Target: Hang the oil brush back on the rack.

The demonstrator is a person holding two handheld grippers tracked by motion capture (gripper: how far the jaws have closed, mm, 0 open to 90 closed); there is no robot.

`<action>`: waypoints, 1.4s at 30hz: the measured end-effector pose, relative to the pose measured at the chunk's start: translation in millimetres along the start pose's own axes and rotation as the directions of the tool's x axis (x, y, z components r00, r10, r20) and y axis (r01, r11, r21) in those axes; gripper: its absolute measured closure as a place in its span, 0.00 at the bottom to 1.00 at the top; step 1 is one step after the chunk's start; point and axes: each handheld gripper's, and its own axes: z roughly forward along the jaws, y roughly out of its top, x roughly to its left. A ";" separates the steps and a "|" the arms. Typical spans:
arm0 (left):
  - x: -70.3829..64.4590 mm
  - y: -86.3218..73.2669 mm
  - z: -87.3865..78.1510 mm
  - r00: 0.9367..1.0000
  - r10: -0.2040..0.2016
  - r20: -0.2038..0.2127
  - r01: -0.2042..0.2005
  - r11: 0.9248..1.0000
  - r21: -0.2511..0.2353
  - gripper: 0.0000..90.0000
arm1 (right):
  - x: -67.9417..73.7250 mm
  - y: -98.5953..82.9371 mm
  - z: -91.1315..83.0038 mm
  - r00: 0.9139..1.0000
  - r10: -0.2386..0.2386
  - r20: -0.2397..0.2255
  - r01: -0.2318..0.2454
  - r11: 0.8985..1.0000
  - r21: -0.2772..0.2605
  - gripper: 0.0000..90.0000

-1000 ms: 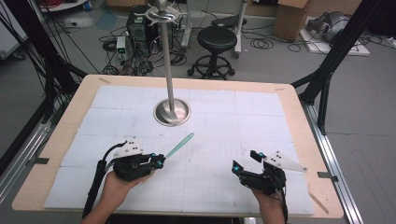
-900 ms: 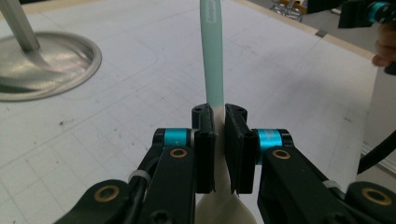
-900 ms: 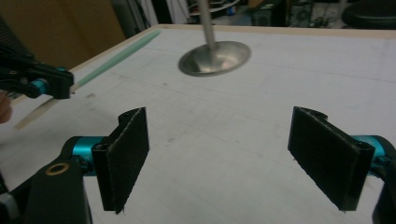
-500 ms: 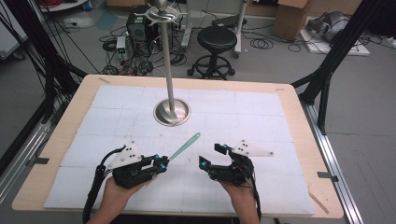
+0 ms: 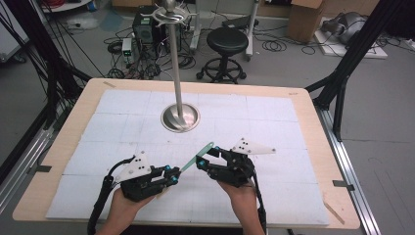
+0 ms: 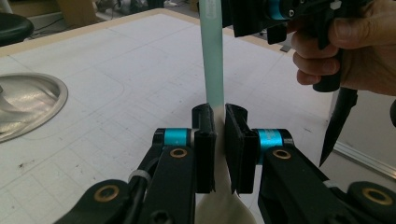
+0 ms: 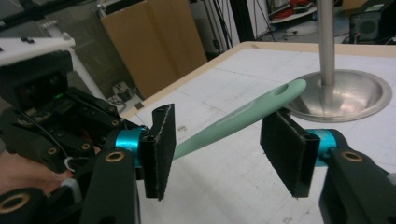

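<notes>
High view, lower centre: left gripper (image 5: 171, 175) clamps the green spatula (image 5: 196, 157); right gripper (image 5: 204, 159), jaws apart, straddles its handle; a handover seems underway; next, closing.

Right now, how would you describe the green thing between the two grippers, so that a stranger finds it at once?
Start at the steel stand mid-table and come toward the person. Between the left gripper, shut on it, and the open right gripper slants a mint-green utensil handle, the one pale-coloured item among black tools.
</notes>
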 end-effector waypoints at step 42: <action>4.6 19.3 1.7 0.947 0.039 0.318 -0.035 0.999 -0.017 0.67 | 11.4 34.2 0.9 0.905 -0.093 -0.415 0.089 0.996 -0.030 0.92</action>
